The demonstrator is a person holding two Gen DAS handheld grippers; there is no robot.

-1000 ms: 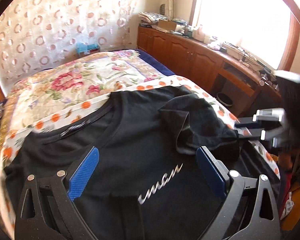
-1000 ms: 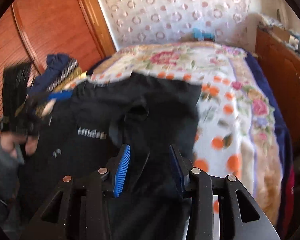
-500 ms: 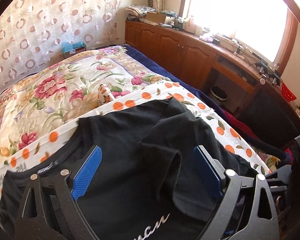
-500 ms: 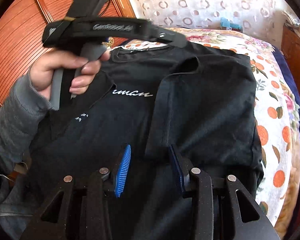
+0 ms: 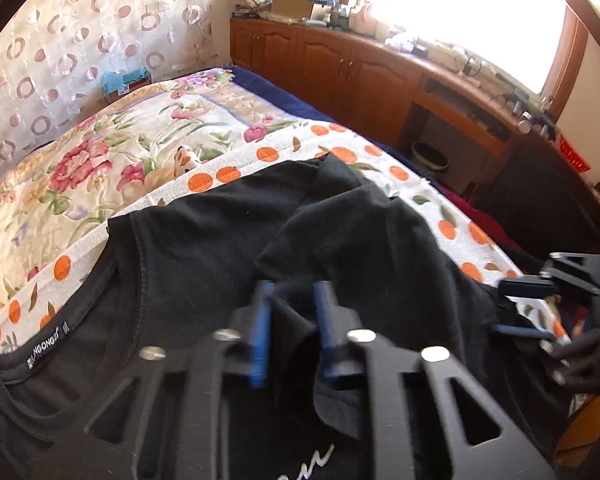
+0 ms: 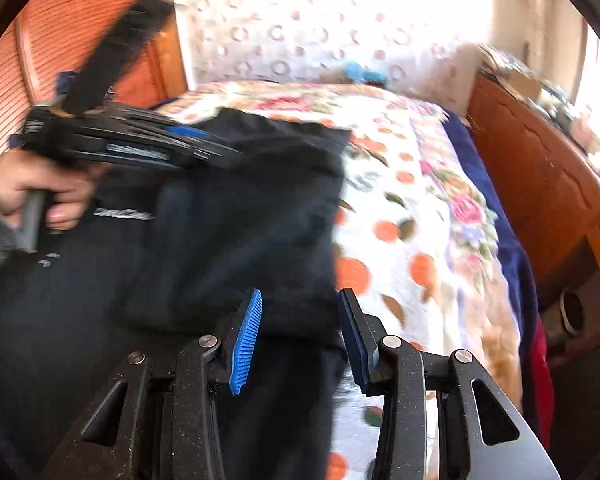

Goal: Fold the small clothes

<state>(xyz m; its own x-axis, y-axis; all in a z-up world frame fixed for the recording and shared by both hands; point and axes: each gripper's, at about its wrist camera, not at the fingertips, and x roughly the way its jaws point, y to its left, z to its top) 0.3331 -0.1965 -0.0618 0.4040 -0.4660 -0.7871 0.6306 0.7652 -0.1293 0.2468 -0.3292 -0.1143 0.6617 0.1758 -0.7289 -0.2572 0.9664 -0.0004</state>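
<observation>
A black T-shirt (image 5: 204, 248) with white script lettering lies face up on the bed, its right side and sleeve (image 5: 364, 224) folded in over the chest. My left gripper (image 5: 292, 320) has its blue pads nearly together around a raised fold of that sleeve. In the right wrist view the shirt (image 6: 228, 232) fills the left half, and the left gripper (image 6: 204, 140) shows over it, held by a hand. My right gripper (image 6: 298, 332) is open over the shirt's right edge, with nothing between its pads. It also shows in the left wrist view (image 5: 532, 300).
The bed carries a floral quilt (image 5: 112, 152) and a white cloth with orange dots (image 6: 400, 248). Wooden cabinets (image 5: 340, 64) run along the bed's right side under a bright window. A wooden wardrobe (image 6: 80, 40) stands at the left.
My left gripper went from wide open to closed on the folded sleeve. My right gripper drew back to the right, toward the shirt's edge, staying open.
</observation>
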